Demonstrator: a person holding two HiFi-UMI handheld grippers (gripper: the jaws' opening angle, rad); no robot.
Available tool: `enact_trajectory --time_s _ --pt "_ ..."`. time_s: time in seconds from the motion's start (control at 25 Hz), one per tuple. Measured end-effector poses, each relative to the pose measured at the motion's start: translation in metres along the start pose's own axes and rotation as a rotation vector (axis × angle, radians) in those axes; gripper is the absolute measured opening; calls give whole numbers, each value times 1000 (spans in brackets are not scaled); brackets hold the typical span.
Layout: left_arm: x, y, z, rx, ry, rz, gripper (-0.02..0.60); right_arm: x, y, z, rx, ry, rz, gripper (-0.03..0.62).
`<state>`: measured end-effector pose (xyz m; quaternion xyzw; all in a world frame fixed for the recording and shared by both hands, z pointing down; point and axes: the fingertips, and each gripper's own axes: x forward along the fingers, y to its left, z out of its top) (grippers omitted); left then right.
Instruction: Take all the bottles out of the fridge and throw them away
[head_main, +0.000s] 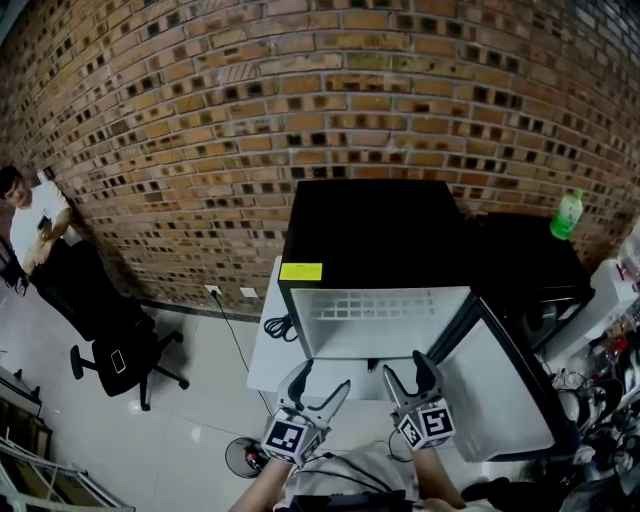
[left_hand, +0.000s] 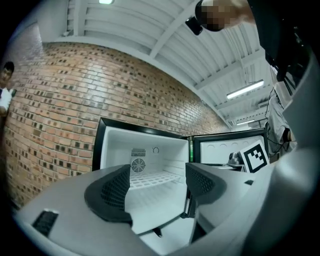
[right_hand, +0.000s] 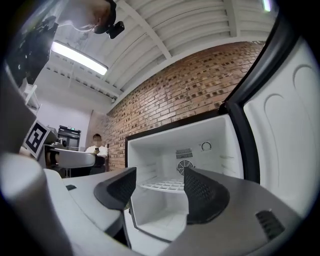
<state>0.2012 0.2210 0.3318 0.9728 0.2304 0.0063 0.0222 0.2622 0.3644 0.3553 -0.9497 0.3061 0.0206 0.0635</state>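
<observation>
Left gripper (left_hand: 157, 186): jaws apart, nothing btw them, only the fridge cavity shows through the gap. Right gripper (right_hand: 159, 189): same, jaws spread, empty. In head view the two sit side by side, pointing level at the mouth of the small black mini fridge w/ white plastic lining (head_main: 370, 235), just in front of it.

Inside: white wire shelf (right_hand: 165, 185) is bare, floor under it bare, fan grille on back wall. No bottle visible in the cavity from either gripper view. White-lined fridge door (head_main: 500, 395) stands open to the right; no bottle on its inner face as far as can be seen.

Only bottle in view: green plastic bottle (head_main: 567, 213), upright on the black cabinet (head_main: 525, 255) right of the fridge, beyond the open door, well apart from both sets of jaws. Long axis vert., cap end up. It lies fwd-right of the jaws; right gripper is nearer, left would have to cross the door.

Judgement: fridge prob. already cleared. If that bottle is next, a side-on grasp across its body w/ level jaws suits, going round the door edge.
</observation>
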Motion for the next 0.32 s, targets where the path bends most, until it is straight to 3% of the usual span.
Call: enact_trajectory --time_s 0.12,0.32 --pt "-7 -3 -8 -78 -2 60 324 4 1 1 -5 0 35 322" --pt "-8 -18 -42 -68 13 85 324 5 3 4 -33 18 73 321"
